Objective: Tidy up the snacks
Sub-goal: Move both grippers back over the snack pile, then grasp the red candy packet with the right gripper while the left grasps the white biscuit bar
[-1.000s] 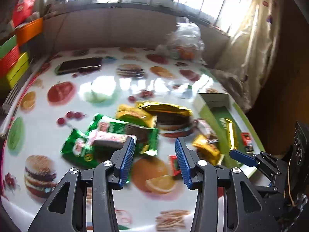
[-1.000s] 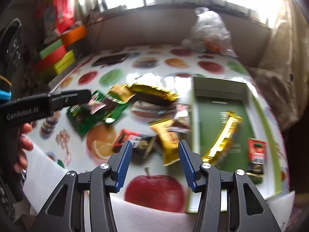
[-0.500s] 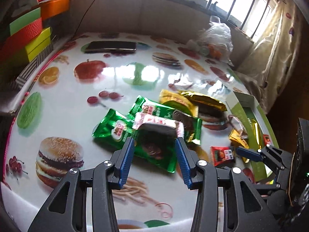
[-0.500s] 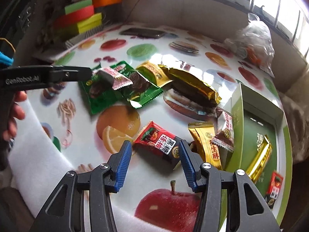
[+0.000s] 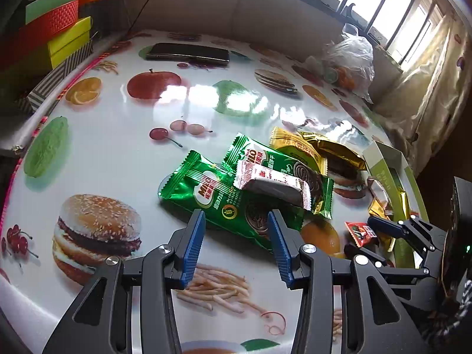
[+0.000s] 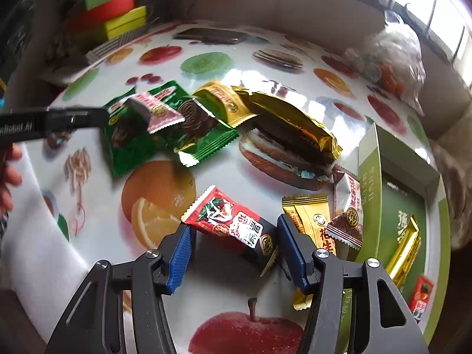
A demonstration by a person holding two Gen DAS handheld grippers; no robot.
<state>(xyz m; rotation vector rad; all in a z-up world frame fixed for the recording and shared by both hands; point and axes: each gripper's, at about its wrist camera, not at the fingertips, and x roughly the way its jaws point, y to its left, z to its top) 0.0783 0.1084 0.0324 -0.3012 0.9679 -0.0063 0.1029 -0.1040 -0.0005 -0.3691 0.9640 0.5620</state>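
My left gripper (image 5: pixel 234 224) is open, its jaws either side of a green Milo biscuit packet (image 5: pixel 224 199). A white-and-brown wafer packet (image 5: pixel 273 184) lies on top of the green packets. My right gripper (image 6: pixel 233 240) is open around a red-and-black snack packet (image 6: pixel 233 224) on the table. A gold peanut candy (image 6: pixel 312 221) and a brown-and-white packet (image 6: pixel 349 206) lie just right of it. The green tray box (image 6: pixel 371 171) at right holds a gold bar (image 6: pixel 404 247) and a small red packet (image 6: pixel 421 298).
A large gold packet (image 6: pixel 289 121) and a smaller gold one (image 6: pixel 221 100) lie mid-table. A phone (image 5: pixel 188 51) and a plastic bag (image 5: pixel 351 59) sit at the far side. Coloured boxes (image 5: pixel 56 29) are stacked at far left. The table edge is near me.
Both grippers have moved forward and lower toward the table. The left now straddles the green packet; the right now straddles the red-and-black packet. Both stay open.
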